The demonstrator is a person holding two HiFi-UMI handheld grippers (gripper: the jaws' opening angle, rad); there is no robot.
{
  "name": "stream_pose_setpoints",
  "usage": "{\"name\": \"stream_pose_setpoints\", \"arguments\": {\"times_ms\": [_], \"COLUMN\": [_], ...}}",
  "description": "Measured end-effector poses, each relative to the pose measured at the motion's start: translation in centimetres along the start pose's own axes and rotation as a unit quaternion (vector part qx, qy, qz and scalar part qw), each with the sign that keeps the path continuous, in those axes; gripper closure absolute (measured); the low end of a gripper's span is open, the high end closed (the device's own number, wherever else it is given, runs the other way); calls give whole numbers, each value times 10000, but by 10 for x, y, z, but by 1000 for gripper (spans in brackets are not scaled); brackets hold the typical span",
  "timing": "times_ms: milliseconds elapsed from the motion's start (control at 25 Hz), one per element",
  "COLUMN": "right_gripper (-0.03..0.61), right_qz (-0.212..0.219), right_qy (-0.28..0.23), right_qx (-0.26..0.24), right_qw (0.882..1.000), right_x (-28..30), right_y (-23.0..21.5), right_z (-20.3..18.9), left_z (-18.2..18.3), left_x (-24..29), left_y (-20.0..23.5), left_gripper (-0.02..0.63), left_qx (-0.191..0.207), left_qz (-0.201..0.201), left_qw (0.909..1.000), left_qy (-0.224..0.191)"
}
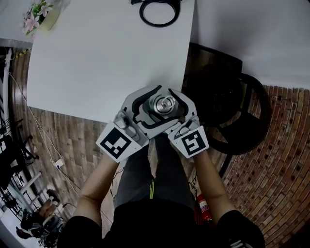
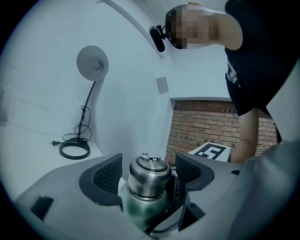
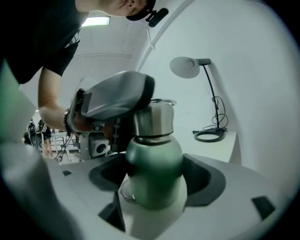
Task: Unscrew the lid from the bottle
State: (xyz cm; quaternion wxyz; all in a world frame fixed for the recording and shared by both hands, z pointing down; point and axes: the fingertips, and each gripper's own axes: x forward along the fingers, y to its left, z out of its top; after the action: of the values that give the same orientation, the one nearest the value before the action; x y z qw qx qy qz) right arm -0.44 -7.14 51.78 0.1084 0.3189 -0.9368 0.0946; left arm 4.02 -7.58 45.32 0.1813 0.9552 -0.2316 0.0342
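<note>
Steel and cylindrical, the lid [image 2: 150, 174] tops the smooth green bottle [image 3: 154, 164] by the white table [image 1: 97, 63] edge. The right gripper [image 3: 157, 177] clamps the bottle's rounded body. The left gripper [image 2: 148, 163] stands wide, its textured pads [image 2: 108, 176] clear of the lid.

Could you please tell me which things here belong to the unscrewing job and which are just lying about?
In the job: green bottle, steel lid, left gripper open round the lid, right gripper shut on the bottle.
Lying about: desk lamp, flowers, fire extinguisher.
</note>
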Motion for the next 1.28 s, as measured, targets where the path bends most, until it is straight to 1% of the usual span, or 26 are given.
{"name": "stream_pose_setpoints", "arguments": {"times_ms": [40,120,200,240,320,400,440,480,600,680,720,840,920,1040,1120,1160,1280], "right_gripper": [239,239,239,239,239,239,239,239,239,239,239,239,239,239,239,239,239], "right_qz": [5,11,7,4,2,2,-2,-7,-15,-14,-10,-17,-24,-21,-25,-25,-19], "right_qy": [0,13,23,27,52,73,76,80,89,88,85,82,73,85,79,68,36], "right_qx": [-13,-33,-21,-16,2,16,17,13,19,46,36,19,37,55,86,92,79], "right_qw": [10000,10000,10000,10000,10000,10000,10000,10000,10000,9999,10000,10000,10000,9999,9999,9999,10000], "right_x": [0,-1,-1,-1,-1,0,-1,-1,-1,0,0,0,-1,-1,-1,-1,-1], "right_y": [0,0,0,-1,-1,-1,-1,-1,-1,0,0,-1,-1,-1,-1,-2,-1], "right_z": [0,0,0,0,0,0,0,0,0,0,0,0,0,-1,-1,0,0], "left_z": [1,3,7,9,12,10,8,7,4,-3,-5,-4,-5,-6,-5,-5,-4], "left_x": [0,-2,-3,-3,-3,-1,0,2,3,2,2,3,4,4,4,5,7], "left_y": [-3,-7,-8,-9,-13,-18,-20,-21,-24,-27,-28,-32,-31,-29,-28,-27,-24], "left_gripper": [272,272,273,273,273,273,273,273,273,273,273,275,326,336,337,337,337], "left_qx": [-20,253,543,606,703,949,1087,1163,1171,1354,1425,1428,1538,1591,1655,1669,1634], "left_qz": [-408,-1166,-1664,-1901,-2455,-3004,-3219,-3381,-3691,-3881,-3951,-4006,-3996,-3915,-3760,-3637,-3111], "left_qw": [9991,9922,9831,9781,9643,9452,9361,9291,9161,9046,9004,8985,8970,8998,9058,9110,9324], "left_qy": [103,348,537,596,705,852,911,948,1037,1126,1131,1085,1098,1087,1040,1000,848]}}
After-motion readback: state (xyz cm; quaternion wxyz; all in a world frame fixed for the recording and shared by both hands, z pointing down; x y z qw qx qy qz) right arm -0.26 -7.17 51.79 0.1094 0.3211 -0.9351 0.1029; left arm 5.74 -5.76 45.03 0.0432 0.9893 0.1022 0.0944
